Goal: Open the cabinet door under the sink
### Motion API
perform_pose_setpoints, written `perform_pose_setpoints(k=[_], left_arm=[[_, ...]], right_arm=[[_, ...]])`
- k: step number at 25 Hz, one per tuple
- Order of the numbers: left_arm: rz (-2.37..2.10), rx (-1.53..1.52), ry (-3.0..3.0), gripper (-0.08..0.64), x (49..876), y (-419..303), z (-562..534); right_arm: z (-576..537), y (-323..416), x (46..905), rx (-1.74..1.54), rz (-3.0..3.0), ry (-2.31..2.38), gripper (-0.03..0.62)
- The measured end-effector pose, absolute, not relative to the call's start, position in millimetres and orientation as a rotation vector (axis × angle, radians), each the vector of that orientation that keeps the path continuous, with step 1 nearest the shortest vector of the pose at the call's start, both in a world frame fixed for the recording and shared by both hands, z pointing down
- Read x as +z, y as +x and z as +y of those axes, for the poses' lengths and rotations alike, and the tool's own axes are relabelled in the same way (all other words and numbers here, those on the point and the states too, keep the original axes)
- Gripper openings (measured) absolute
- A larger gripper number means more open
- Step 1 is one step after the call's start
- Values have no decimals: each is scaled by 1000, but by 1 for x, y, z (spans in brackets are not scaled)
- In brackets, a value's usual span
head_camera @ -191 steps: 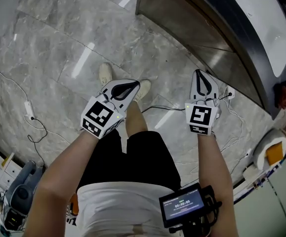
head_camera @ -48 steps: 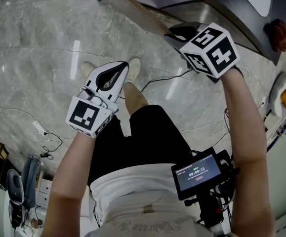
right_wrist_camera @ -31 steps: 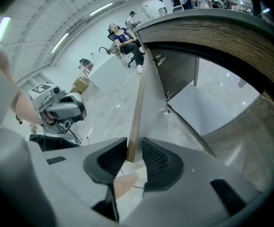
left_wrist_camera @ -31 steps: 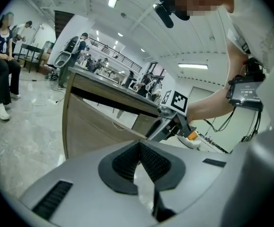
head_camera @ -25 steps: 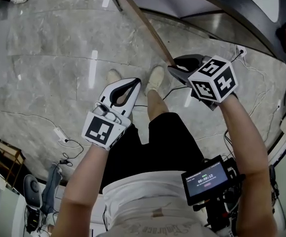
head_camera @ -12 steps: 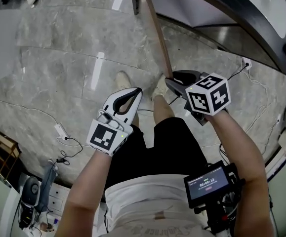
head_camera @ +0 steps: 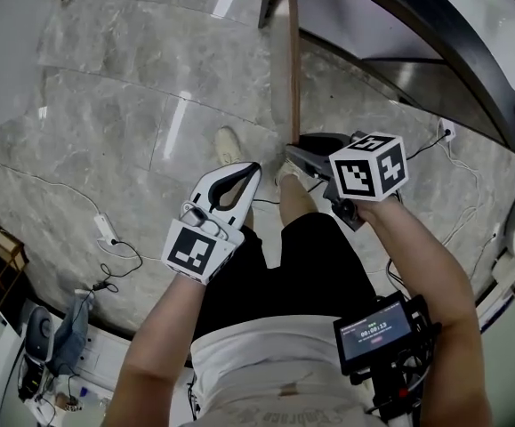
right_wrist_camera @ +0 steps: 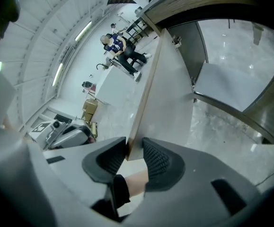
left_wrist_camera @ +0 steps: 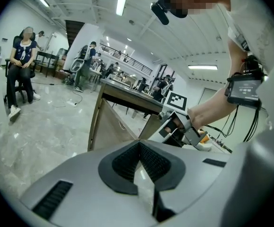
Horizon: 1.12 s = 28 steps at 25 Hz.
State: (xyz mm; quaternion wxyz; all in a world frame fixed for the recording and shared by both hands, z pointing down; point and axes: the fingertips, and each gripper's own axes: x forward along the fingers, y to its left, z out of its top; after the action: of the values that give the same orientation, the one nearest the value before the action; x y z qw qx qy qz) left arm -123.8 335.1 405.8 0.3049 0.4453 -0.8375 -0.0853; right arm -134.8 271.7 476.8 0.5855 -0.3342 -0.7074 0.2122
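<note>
The cabinet door [head_camera: 292, 69] under the sink [head_camera: 470, 12] stands swung out, edge-on in the head view as a thin wooden strip. My right gripper [head_camera: 298, 153] is shut on the door's free edge. In the right gripper view the door [right_wrist_camera: 167, 79] rises from between the ribbed pads [right_wrist_camera: 156, 161], its edge caught at my right gripper [right_wrist_camera: 134, 151]. The cabinet's pale inside [right_wrist_camera: 222, 84] shows behind the door. My left gripper [head_camera: 245, 171] hangs shut and empty over the person's legs. In the left gripper view, my left gripper [left_wrist_camera: 139, 146] faces the door [left_wrist_camera: 112, 126] and the right gripper [left_wrist_camera: 177, 126].
Cables [head_camera: 119, 247] and a white power strip [head_camera: 105, 229] lie on the marble floor at left, more cable [head_camera: 453, 221] at right. The person's shoes [head_camera: 229, 143] stand by the door. A small monitor [head_camera: 373, 332] hangs at the person's waist. A person [left_wrist_camera: 21, 70] sits far off.
The door has swung further out, from slanted to nearly straight up the picture. My right gripper came down and left with its edge. The left gripper drifted slightly right.
</note>
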Motion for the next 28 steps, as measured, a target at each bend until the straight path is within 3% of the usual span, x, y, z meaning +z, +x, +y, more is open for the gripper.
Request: perform_pose_setpoints(k=[28], left_arm=[[-2330,-237,1040,9,401,-138,435]], right_arm=[[411,-191,481,797,-1660,-749,129]])
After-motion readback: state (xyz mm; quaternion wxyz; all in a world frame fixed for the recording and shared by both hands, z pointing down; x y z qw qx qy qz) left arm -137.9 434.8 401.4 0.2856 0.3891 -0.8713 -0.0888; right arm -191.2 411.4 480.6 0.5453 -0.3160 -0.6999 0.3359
